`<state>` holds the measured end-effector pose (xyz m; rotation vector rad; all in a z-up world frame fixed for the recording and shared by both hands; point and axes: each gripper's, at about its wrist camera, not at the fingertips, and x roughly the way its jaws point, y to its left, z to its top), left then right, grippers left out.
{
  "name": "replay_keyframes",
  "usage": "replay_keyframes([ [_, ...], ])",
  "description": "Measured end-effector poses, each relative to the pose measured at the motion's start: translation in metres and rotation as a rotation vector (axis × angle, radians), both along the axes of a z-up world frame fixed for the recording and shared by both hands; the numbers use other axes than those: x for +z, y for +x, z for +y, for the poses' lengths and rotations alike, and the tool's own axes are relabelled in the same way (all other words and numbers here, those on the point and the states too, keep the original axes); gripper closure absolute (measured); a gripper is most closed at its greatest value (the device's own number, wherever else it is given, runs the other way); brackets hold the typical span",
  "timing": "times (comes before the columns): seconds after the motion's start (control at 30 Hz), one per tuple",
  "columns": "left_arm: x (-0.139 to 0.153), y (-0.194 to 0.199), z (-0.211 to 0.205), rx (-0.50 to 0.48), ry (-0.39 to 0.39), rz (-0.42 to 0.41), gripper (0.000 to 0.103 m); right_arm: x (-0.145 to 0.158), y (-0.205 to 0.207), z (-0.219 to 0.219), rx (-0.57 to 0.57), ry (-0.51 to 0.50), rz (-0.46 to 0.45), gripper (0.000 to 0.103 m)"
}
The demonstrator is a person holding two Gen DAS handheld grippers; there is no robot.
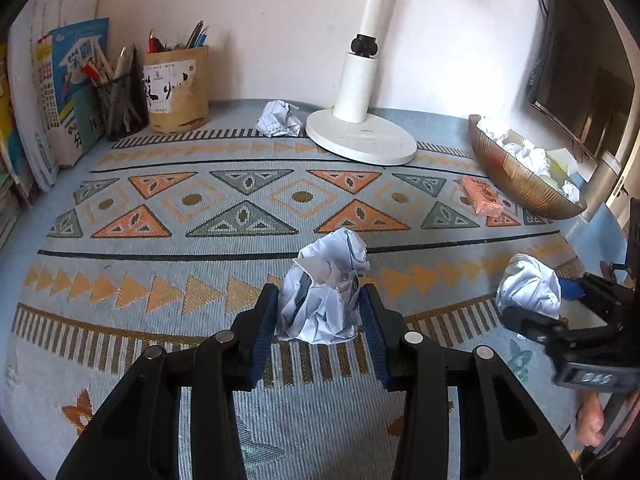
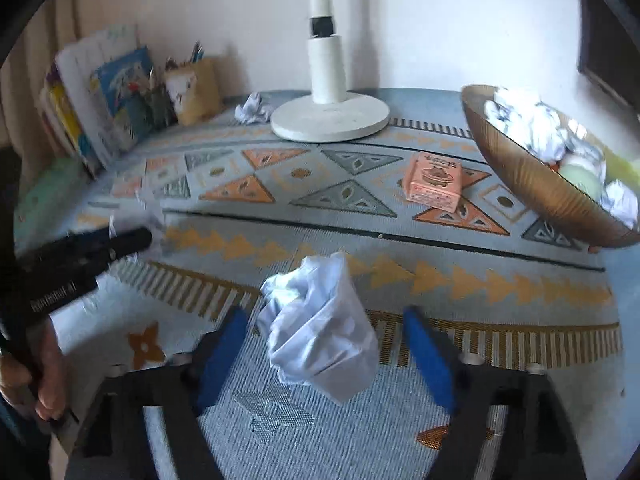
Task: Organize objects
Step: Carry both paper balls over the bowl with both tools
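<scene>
Counts: 3 loose crumpled paper balls on the bench, one between the pads of the left hand-held gripper [image 1: 320, 316], i.e. first ball [image 1: 324, 292], second ball [image 2: 320, 328] between the spread fingers of the right hand-held gripper [image 2: 326, 356], third ball [image 1: 279, 119] beside the lamp base. 1 bronze bowl [image 2: 532, 184] holding several more balls, exact number unclear. 1 white lamp [image 1: 362, 136]. 1 pink box [image 2: 434, 181]. 2 pen holders: mesh cup [image 1: 120, 108], tan cup [image 1: 176, 88]. Books [image 1: 60, 92] stacked upright, count unclear.
</scene>
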<state>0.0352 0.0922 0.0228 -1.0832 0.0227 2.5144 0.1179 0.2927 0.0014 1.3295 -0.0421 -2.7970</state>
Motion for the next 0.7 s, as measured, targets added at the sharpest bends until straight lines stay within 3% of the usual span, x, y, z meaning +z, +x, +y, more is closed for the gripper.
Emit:
replay_keyframes([
  [0.07, 0.000, -0.001, -0.001, -0.005, 0.011, -0.006, 0.064, -0.004, -0.002, -0.006, -0.012, 0.060, -0.016, 0.044],
  [0.1, 0.000, -0.001, -0.001, -0.004, 0.015, -0.008, 0.064, -0.005, -0.002, -0.008, -0.012, 0.069, -0.015, 0.053],
  [0.17, 0.000, -0.001, -0.003, 0.003, 0.024, -0.009, 0.064, -0.005, 0.000, -0.010, -0.015, 0.079, -0.001, 0.056],
  [0.33, 0.001, 0.001, -0.002, 0.004, 0.022, 0.000, 0.064, 0.003, 0.007, -0.003, -0.039, 0.063, 0.058, 0.057],
  [0.47, 0.002, 0.003, 0.012, -0.038, -0.024, -0.009, 0.064, 0.016, 0.018, 0.010, -0.080, 0.016, 0.115, 0.057],
  [0.6, 0.025, 0.000, 0.041, -0.102, 0.045, -0.018, 0.065, 0.041, 0.030, 0.049, -0.139, -0.076, 0.150, 0.057],
  [0.7, 0.059, -0.011, 0.085, -0.185, 0.106, 0.023, 0.065, 0.080, 0.040, 0.097, -0.206, -0.115, 0.228, 0.057],
])
